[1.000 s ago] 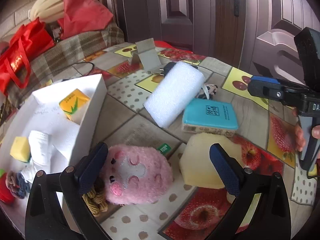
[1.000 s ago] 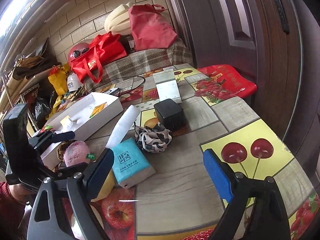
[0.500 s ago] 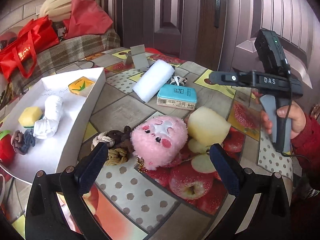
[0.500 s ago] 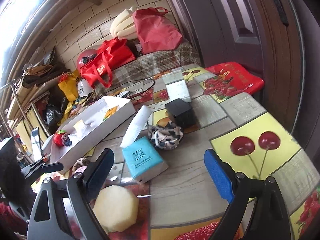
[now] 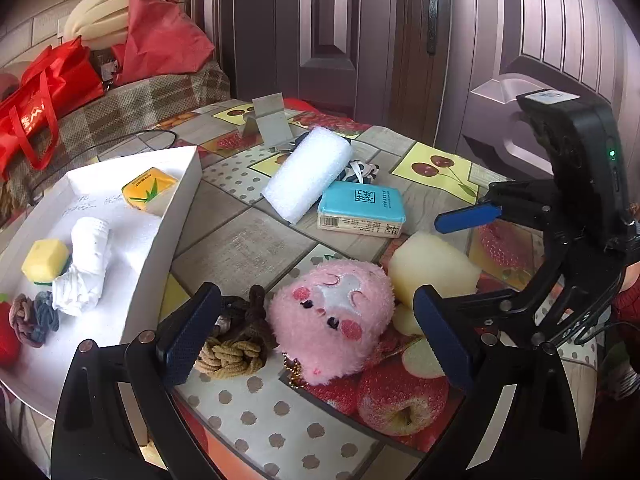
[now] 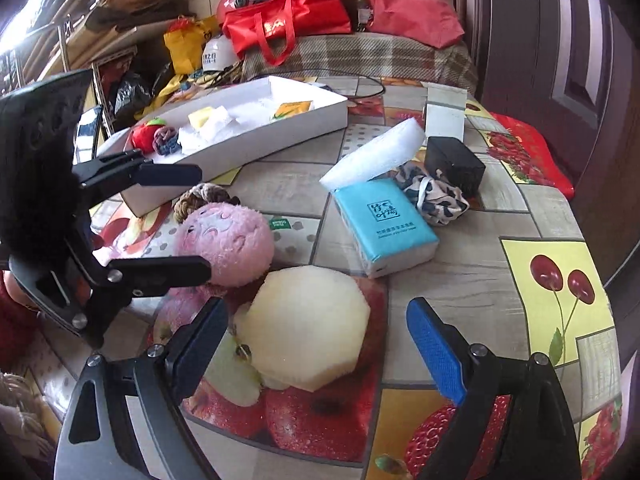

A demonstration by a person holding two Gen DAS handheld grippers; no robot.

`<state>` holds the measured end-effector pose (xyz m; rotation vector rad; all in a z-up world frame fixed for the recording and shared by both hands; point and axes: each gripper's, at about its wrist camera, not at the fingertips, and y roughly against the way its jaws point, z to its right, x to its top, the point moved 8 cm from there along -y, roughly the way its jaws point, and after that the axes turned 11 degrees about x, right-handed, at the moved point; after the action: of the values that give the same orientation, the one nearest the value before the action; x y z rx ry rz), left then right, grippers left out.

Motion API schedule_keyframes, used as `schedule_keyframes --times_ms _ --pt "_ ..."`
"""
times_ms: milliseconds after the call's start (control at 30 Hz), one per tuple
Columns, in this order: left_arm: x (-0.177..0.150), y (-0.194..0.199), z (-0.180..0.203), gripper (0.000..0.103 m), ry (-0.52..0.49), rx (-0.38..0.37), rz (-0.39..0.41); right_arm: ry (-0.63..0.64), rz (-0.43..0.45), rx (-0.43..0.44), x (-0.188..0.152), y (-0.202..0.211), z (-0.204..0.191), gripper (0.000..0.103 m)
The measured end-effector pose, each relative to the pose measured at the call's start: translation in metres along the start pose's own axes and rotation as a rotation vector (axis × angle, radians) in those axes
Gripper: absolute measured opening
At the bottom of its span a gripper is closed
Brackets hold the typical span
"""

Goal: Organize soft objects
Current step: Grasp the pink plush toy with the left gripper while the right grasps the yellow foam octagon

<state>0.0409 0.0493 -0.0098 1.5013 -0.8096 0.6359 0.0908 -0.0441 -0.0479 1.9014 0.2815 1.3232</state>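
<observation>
A pink plush toy (image 5: 330, 318) lies on the table between the open fingers of my left gripper (image 5: 316, 334); it also shows in the right wrist view (image 6: 226, 240). A pale yellow sponge block (image 6: 308, 326) lies between the open fingers of my right gripper (image 6: 316, 346), also seen in the left wrist view (image 5: 434, 266). Braided hair ties (image 5: 236, 340) lie left of the plush. A white tray (image 5: 156, 248) holds a yellow pack, a white sock, a yellow sponge and scrunchies. A white foam roll (image 5: 306, 174) and a blue tissue pack (image 5: 360, 208) lie further back.
A leopard scrunchie (image 6: 434, 196), a black box (image 6: 454, 162) and a small mirror stand (image 6: 444, 114) sit at the table's far side. Red bags and a plaid-covered bench (image 6: 360, 56) stand behind the table. A dark door is on the right.
My left gripper has come back down toward the pink plush. My right gripper has swung down and left, so that the yellow sponge now lies between its fingers.
</observation>
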Motion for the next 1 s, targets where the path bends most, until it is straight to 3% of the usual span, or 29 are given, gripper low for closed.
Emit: schedule_keyframes --times_ms 67,100,267,400,467,500,567,700,867,1000 --pt "0.0 0.0 0.0 0.098 0.001 0.0 0.001 -0.004 -0.028 0.002 -0.002 -0.008 0.0 0.078" --pt "0.0 -0.001 0.001 0.098 -0.007 0.002 -0.003 -0.006 -0.039 0.007 -0.002 -0.011 0.001 0.062" --pt "0.003 -0.018 0.02 0.098 -0.122 0.015 -0.03 -0.031 0.007 0.01 -0.004 0.005 0.005 0.059" --pt "0.002 -0.04 0.032 0.097 -0.169 -0.011 -0.1 -0.113 0.067 0.013 -0.005 0.019 0.021 0.059" --pt "0.0 -0.042 0.035 0.076 -0.184 -0.011 -0.108 -0.136 0.08 0.017 -0.005 0.022 0.025 0.059" --pt "0.0 -0.039 0.037 0.056 -0.189 -0.005 -0.097 -0.14 0.085 0.018 -0.005 0.023 0.025 0.059" --pt "0.0 -0.032 0.041 0.056 -0.185 -0.013 -0.073 -0.14 0.097 0.017 -0.004 0.025 0.025 0.059" --pt "0.006 -0.003 0.041 0.054 -0.139 -0.002 0.048 -0.135 0.144 0.007 -0.001 0.034 0.024 0.059" --pt "0.013 0.032 0.021 0.054 -0.066 0.131 0.205 -0.11 0.269 -0.016 0.007 0.054 0.018 0.059" --pt "0.012 0.056 -0.013 0.055 0.06 0.25 0.294 -0.065 0.335 -0.052 0.017 0.058 0.006 0.059"
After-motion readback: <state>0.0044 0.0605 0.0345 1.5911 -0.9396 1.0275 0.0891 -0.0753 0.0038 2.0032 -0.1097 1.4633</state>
